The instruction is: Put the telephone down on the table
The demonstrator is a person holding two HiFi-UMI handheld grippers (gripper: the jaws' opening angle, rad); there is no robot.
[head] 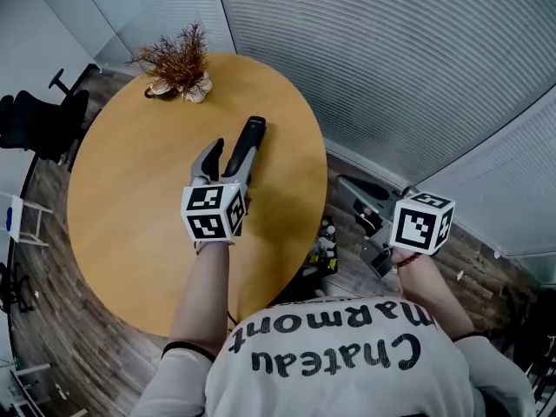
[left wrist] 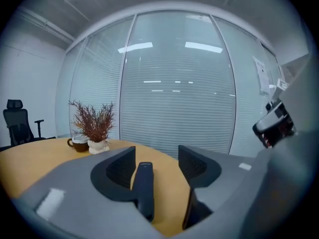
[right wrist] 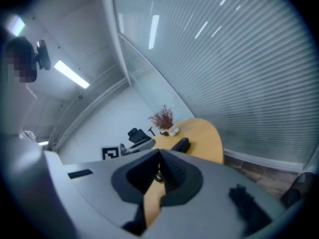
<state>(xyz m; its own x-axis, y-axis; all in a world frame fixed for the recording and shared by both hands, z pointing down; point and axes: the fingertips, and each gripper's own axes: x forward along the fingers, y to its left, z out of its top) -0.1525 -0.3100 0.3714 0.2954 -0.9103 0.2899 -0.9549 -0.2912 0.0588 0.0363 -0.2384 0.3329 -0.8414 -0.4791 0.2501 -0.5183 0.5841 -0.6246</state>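
The black telephone handset (head: pixel 250 139) lies lengthwise on the round wooden table (head: pixel 130 198), towards its far right side. My left gripper (head: pixel 228 156) is over the table with its jaws on either side of the handset's near end. In the left gripper view the handset (left wrist: pixel 144 185) rests between the spread jaws of that gripper (left wrist: pixel 157 158), close to the left one, with a clear gap to the right one. My right gripper (head: pixel 352 187) hangs off the table's right edge above the floor. Its jaws (right wrist: pixel 159 156) meet at the tips with nothing in them.
A dried plant in a pale pot (head: pixel 178 63) and a brown cup (left wrist: pixel 78 143) stand at the table's far edge. A black office chair (head: pixel 39 120) is at the left. Blinds-covered glass walls (head: pixel 391 59) run behind. Small items (head: pixel 323 246) sit on the floor by the table.
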